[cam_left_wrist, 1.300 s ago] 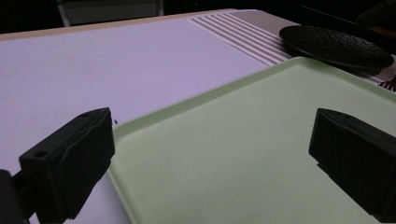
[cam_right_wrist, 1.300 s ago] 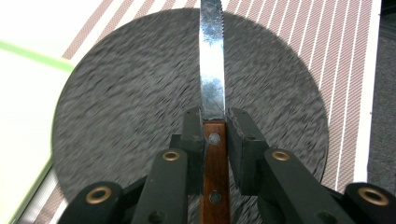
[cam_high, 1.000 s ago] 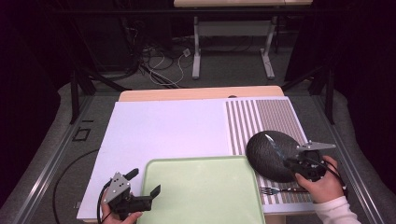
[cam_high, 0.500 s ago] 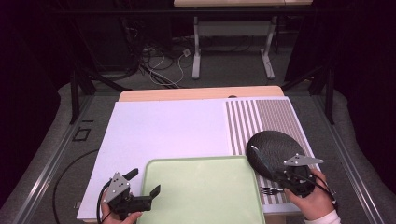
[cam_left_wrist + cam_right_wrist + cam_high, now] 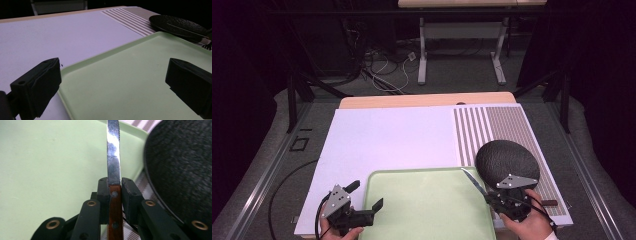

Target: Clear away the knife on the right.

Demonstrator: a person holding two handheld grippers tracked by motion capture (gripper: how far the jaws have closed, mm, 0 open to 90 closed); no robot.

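My right gripper [image 5: 491, 198] is shut on a knife [image 5: 473, 180] by its brown wooden handle. The serrated steel blade [image 5: 113, 157] points away from me, over the right edge of the pale green tray [image 5: 427, 210]. Just right of the blade lies a round black plate [image 5: 507, 157], also seen as the dark disc [image 5: 182, 165] in the right gripper view. My left gripper [image 5: 367, 195] stands open at the tray's near left corner. Its two black jaws are spread wide over the tray [image 5: 130, 75], with nothing between them.
The tray rests on a white mat [image 5: 387, 140], with a striped placemat [image 5: 502, 125] under the black plate [image 5: 177, 25]. Fork tines [image 5: 207, 46] show beside the plate. A small brown utensil end [image 5: 551, 203] lies right of my right hand. Table legs and cables sit beyond the far edge.
My right gripper has carried the knife left and toward the near edge, from beside the black plate to the tray's right edge. The left gripper has stayed put.
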